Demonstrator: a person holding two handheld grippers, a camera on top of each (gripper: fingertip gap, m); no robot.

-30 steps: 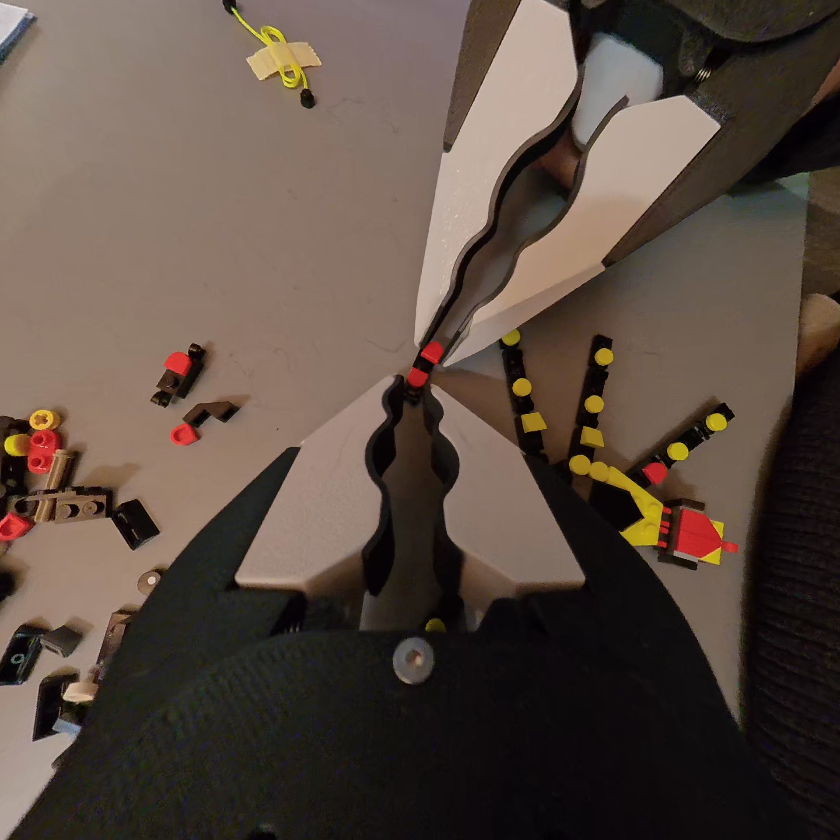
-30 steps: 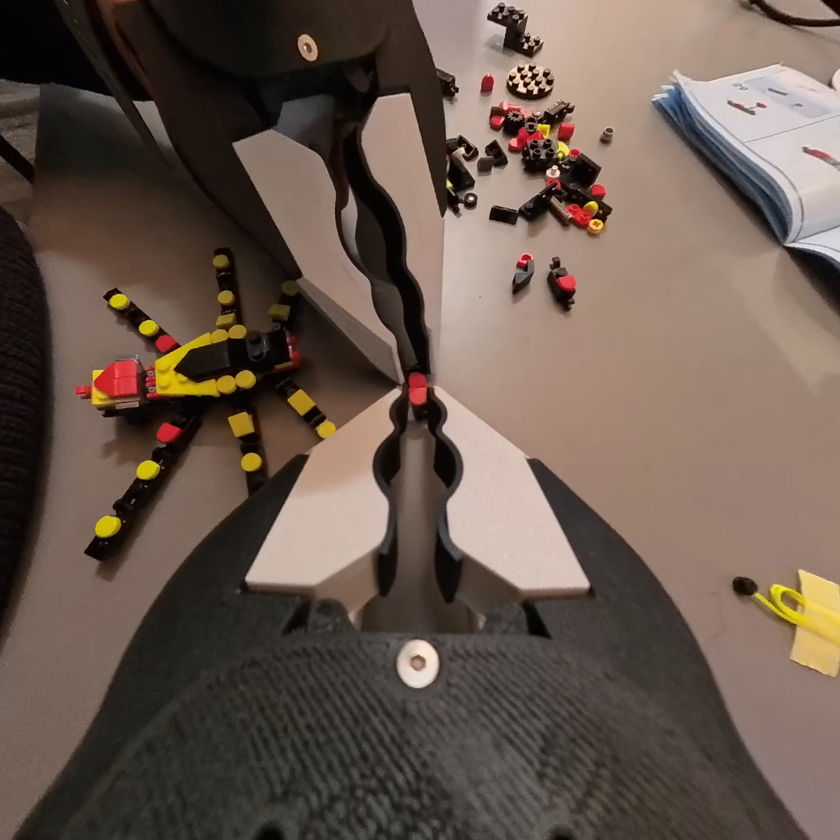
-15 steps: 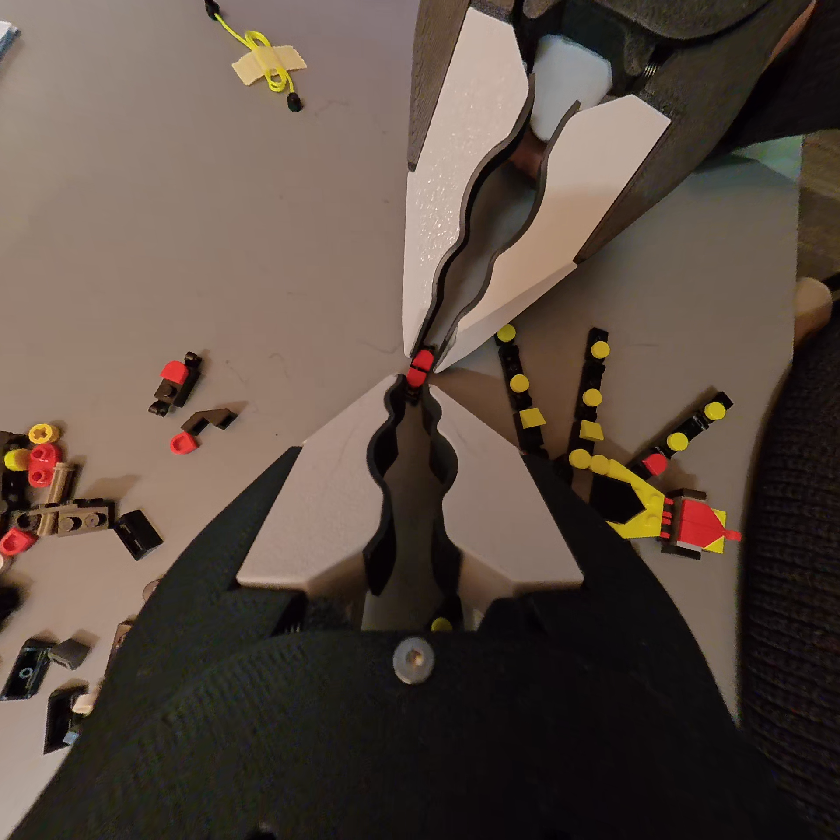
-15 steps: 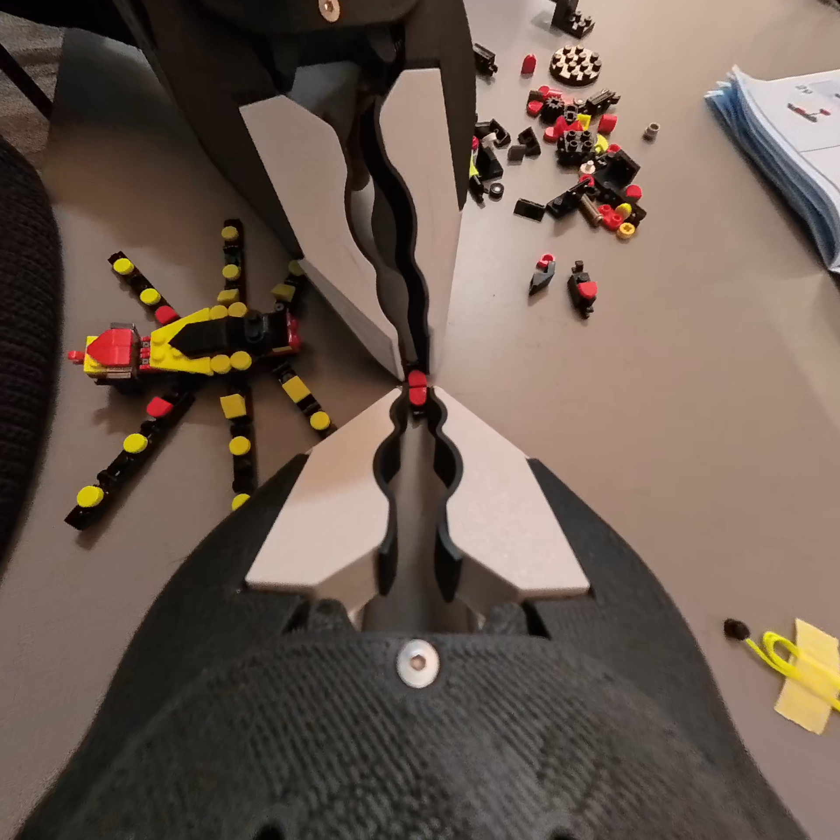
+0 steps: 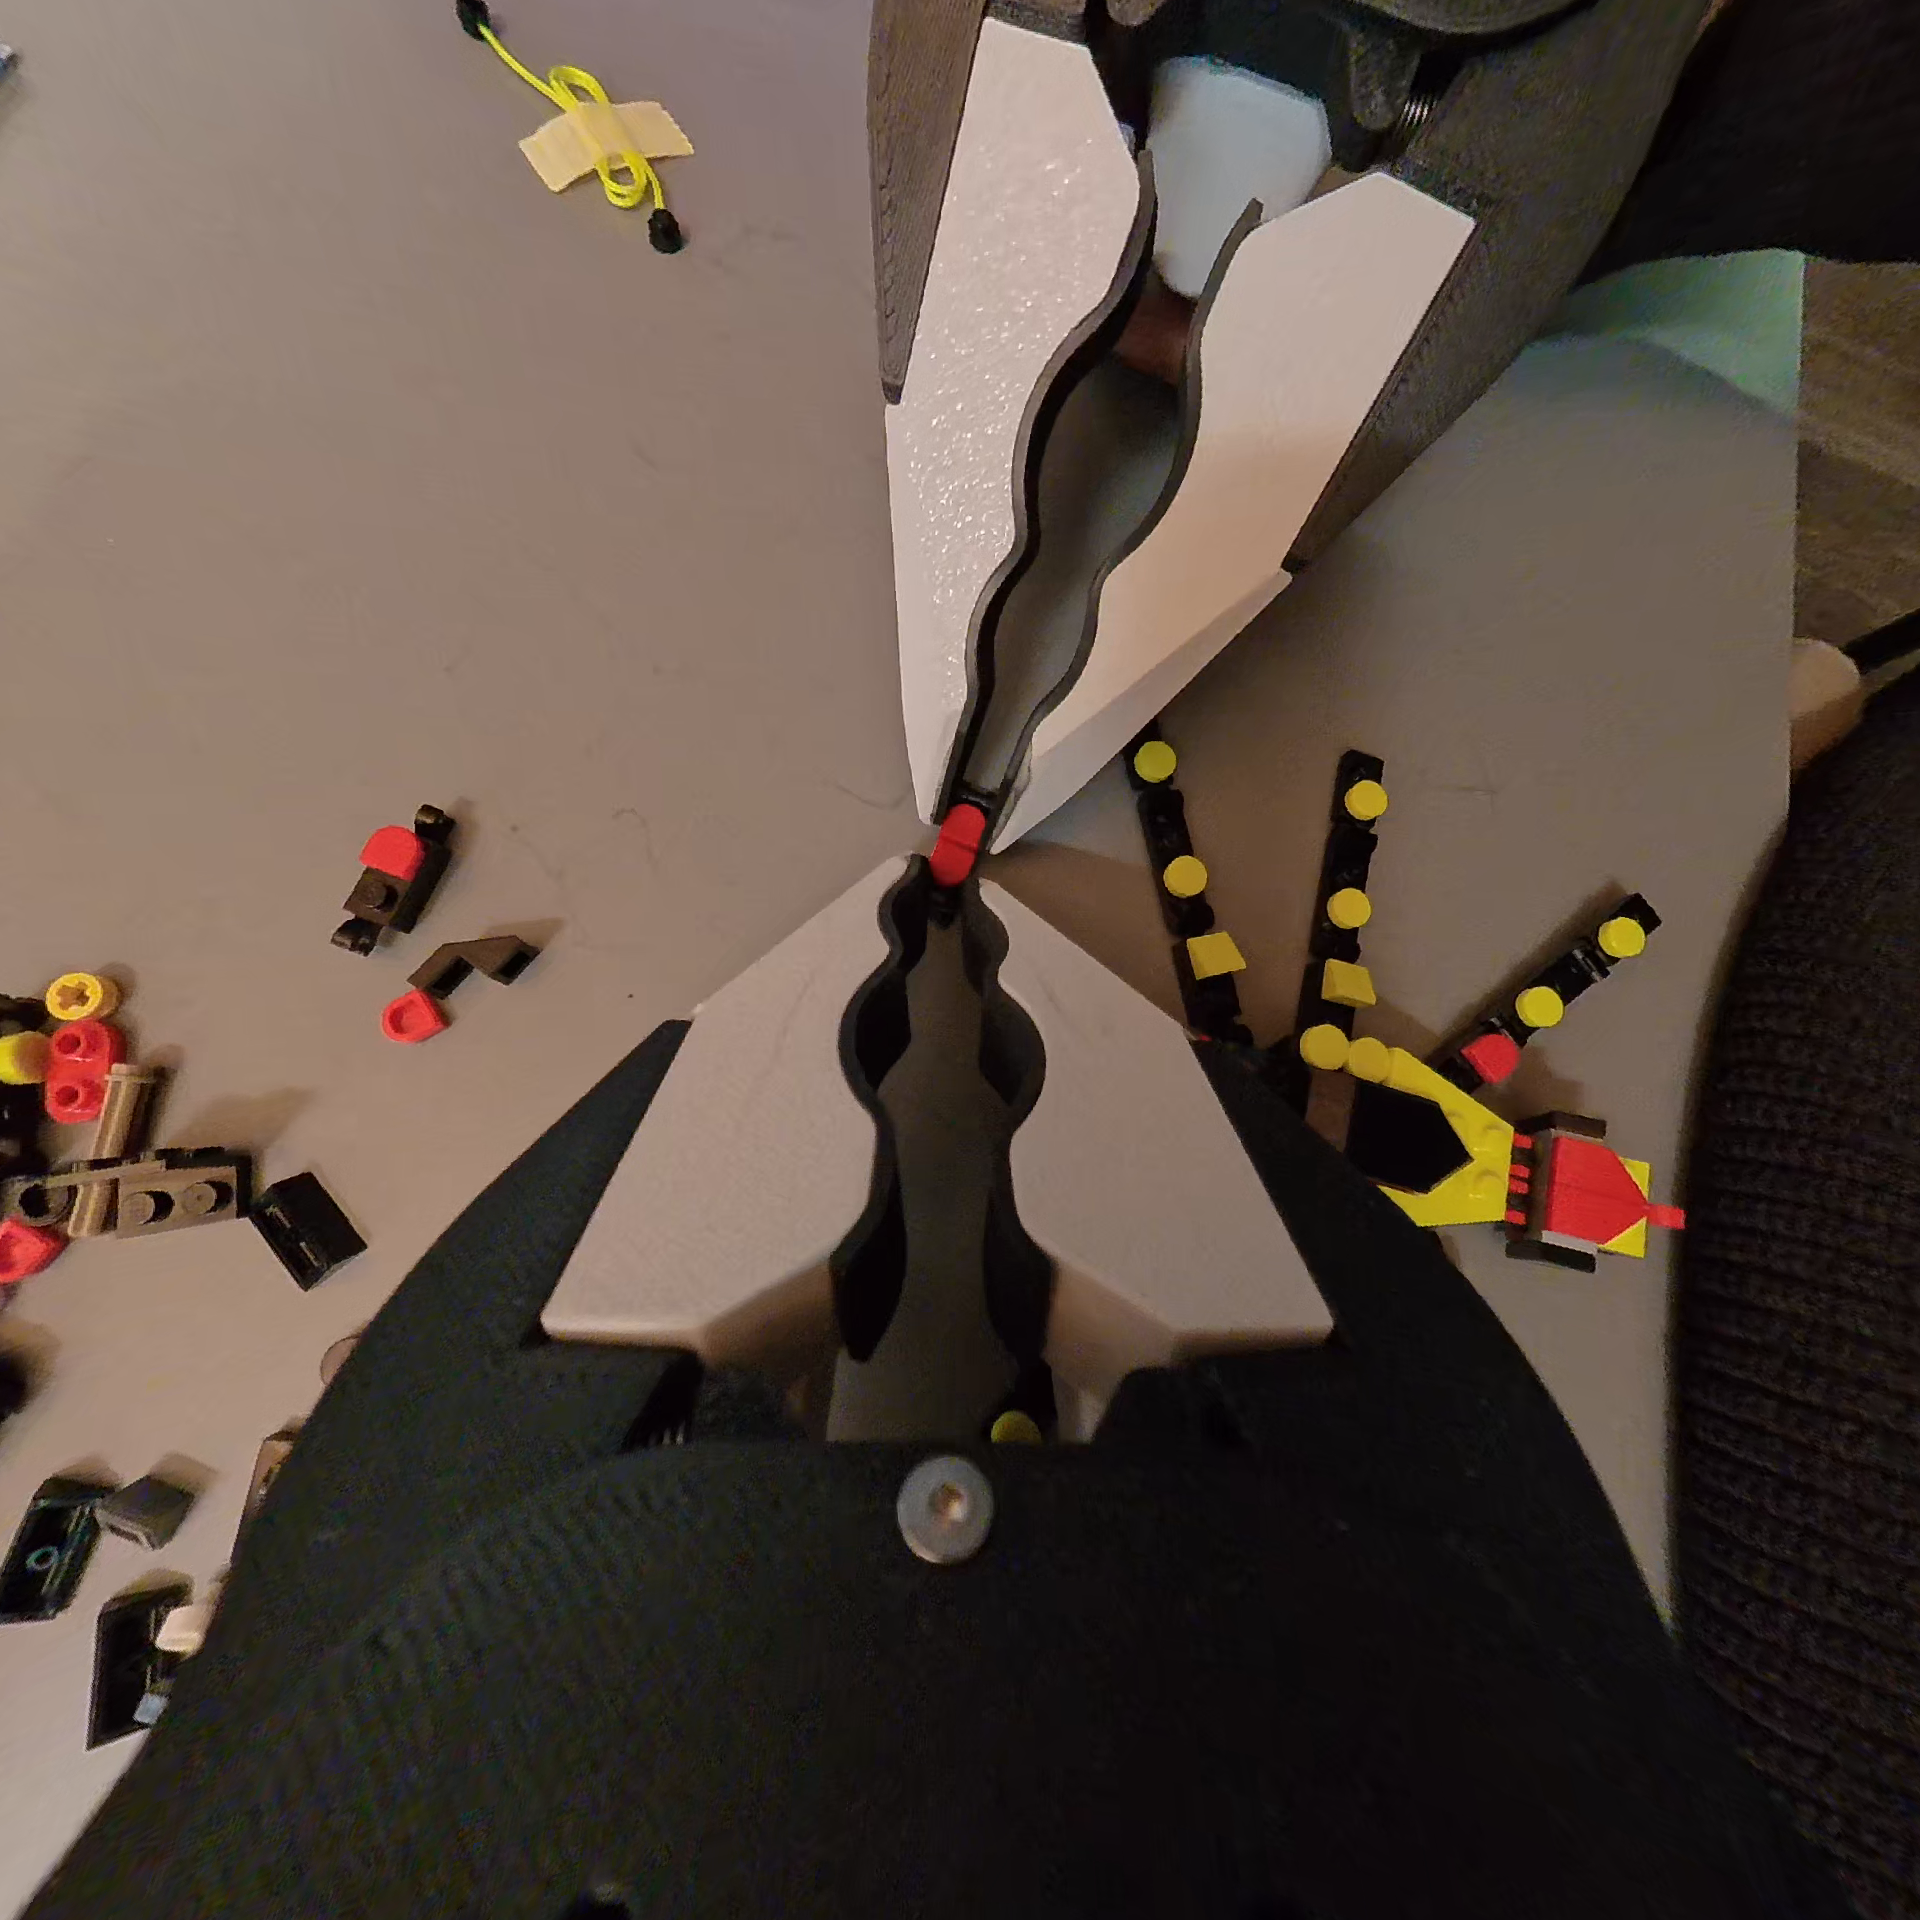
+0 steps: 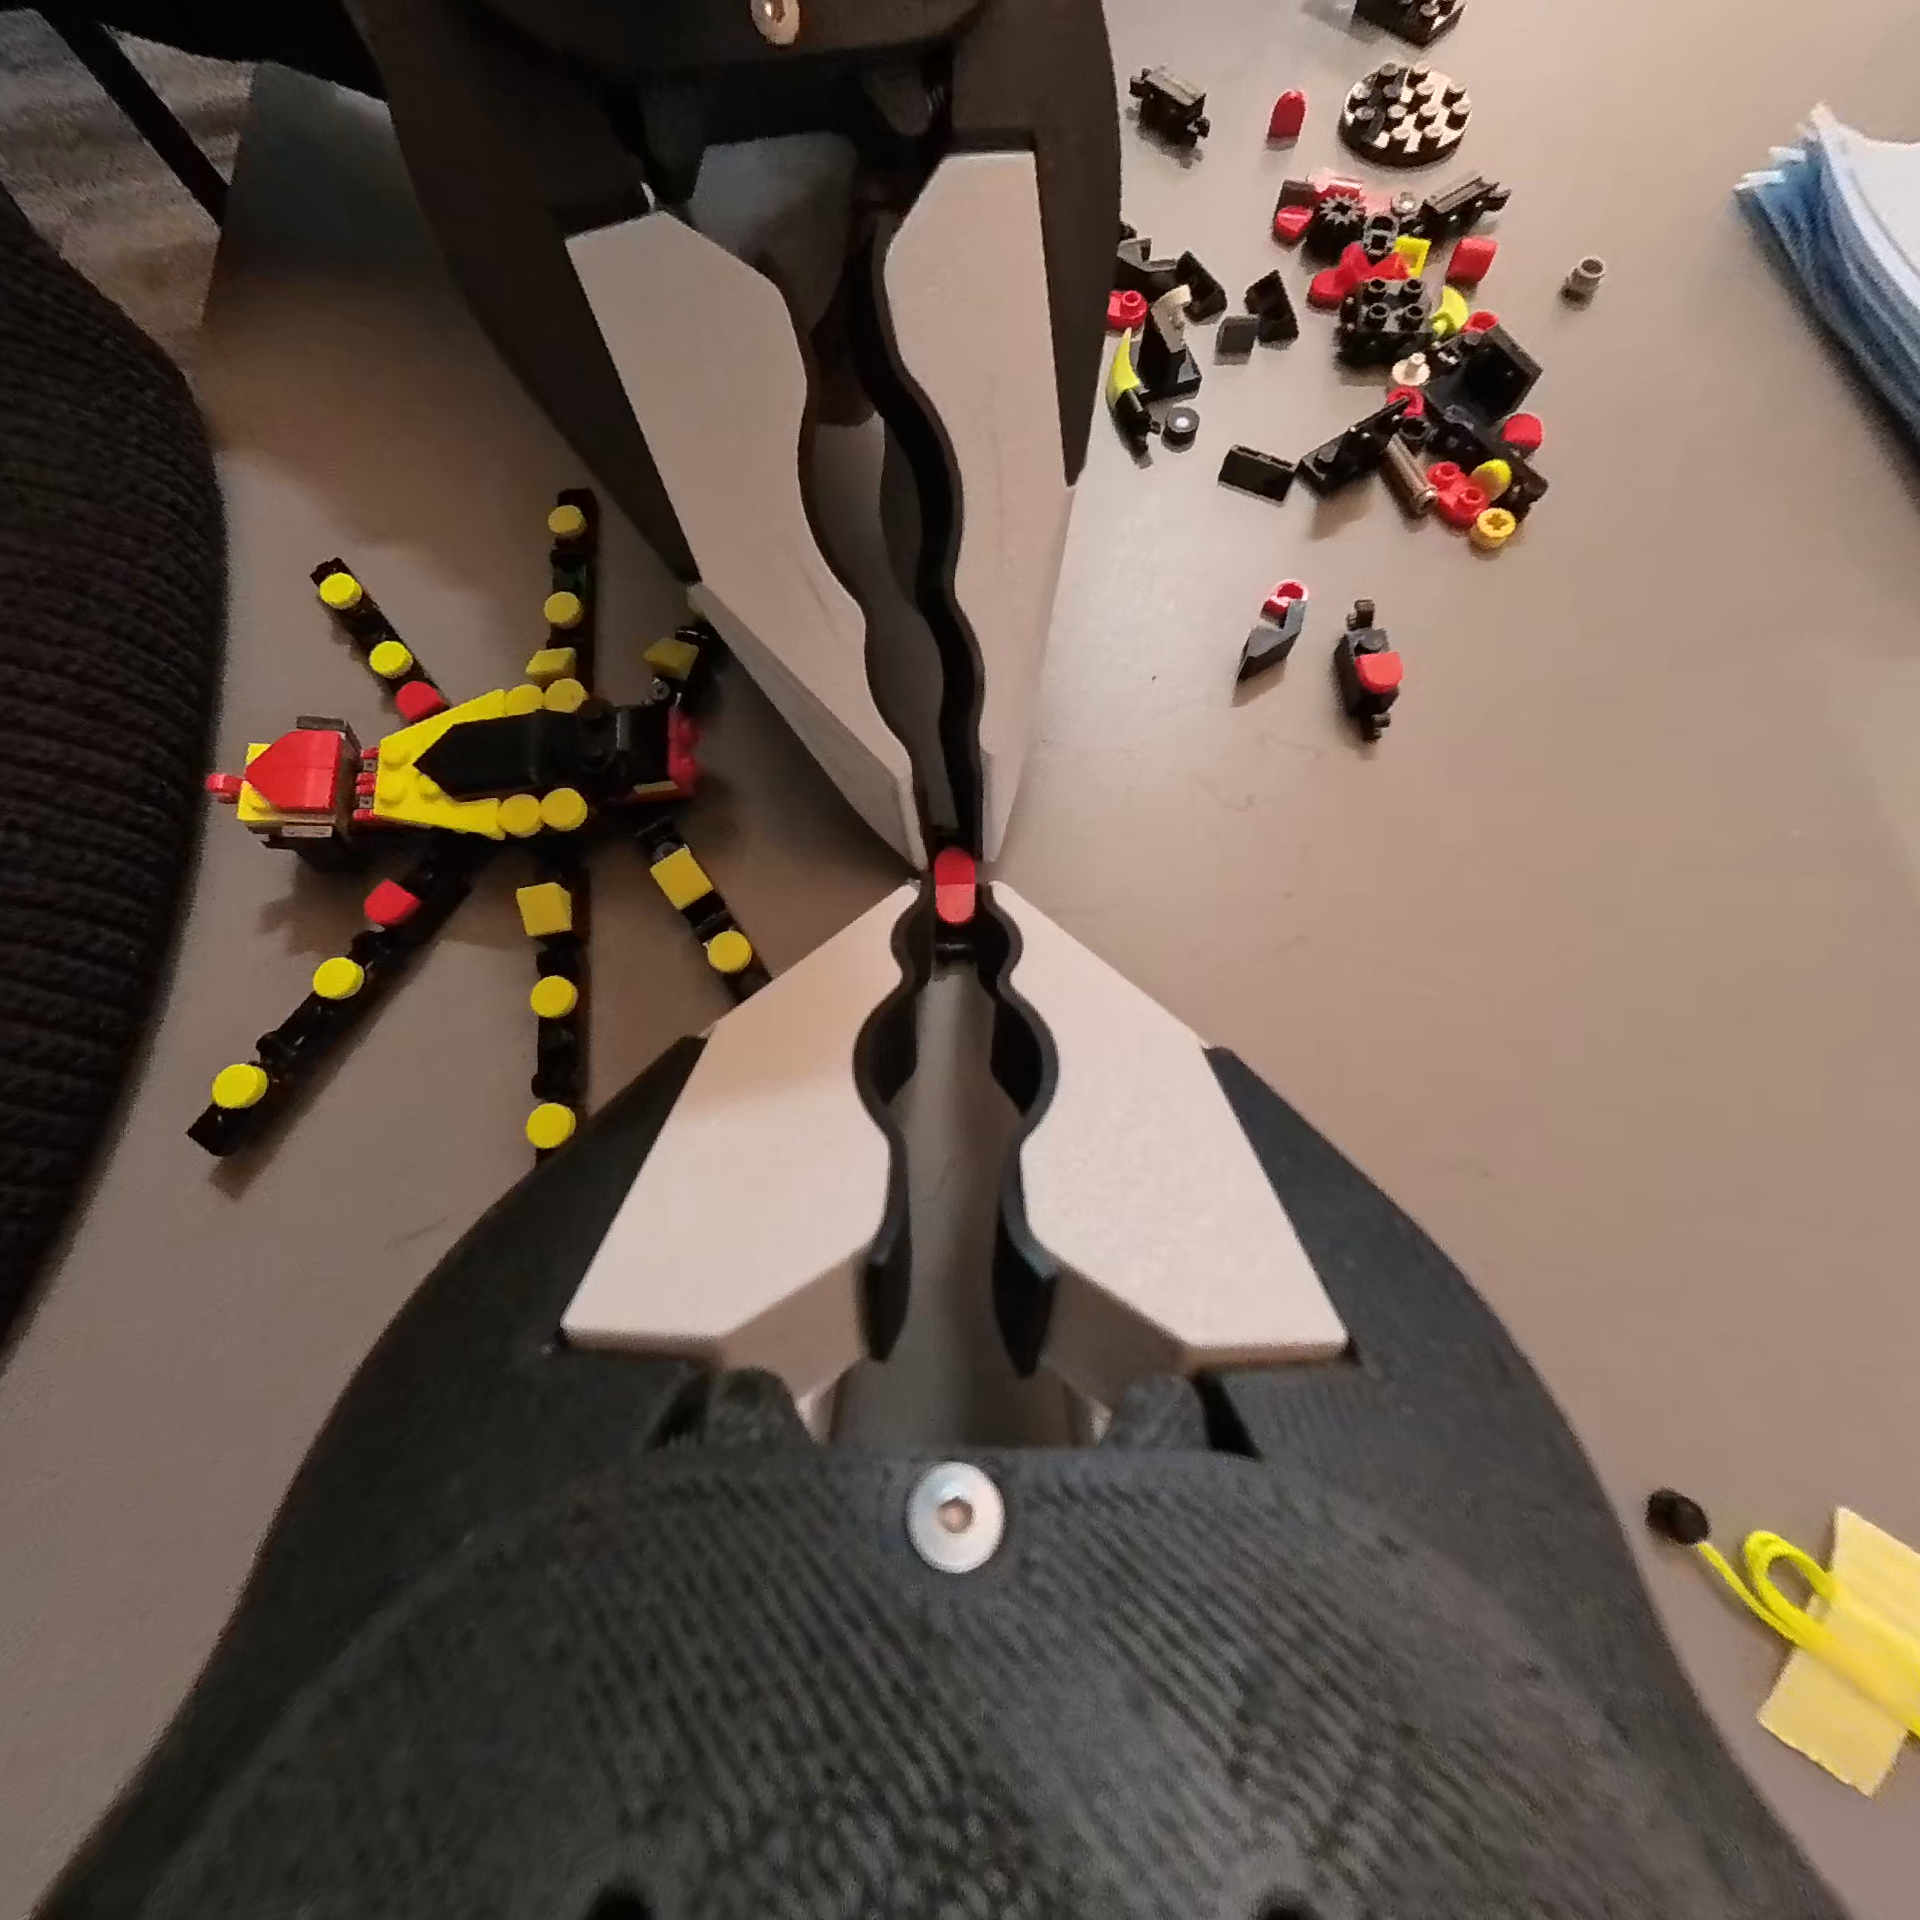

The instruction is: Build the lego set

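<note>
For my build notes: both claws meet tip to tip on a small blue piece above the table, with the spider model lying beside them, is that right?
Not quite: the small piece is red, not blue, as the right wrist view shows. Both the right claw and left claw do pinch it, with the spider model beside them.

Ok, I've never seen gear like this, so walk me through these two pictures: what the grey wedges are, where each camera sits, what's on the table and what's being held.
No robot here: a person holds two hand-held claws, each with a camera looking along its grey fingers. One picture comes from the left claw, the other from the right claw; each also shows the other claw opposite. Both are shut, tip to tip, on a small red-and-black Lego piece, apparently pressing its parts together. On the grey table lie a half-built yellow, black and red spider-like model, a pile of loose bricks, an instruction booklet and a taped-down yellow cord.
</note>
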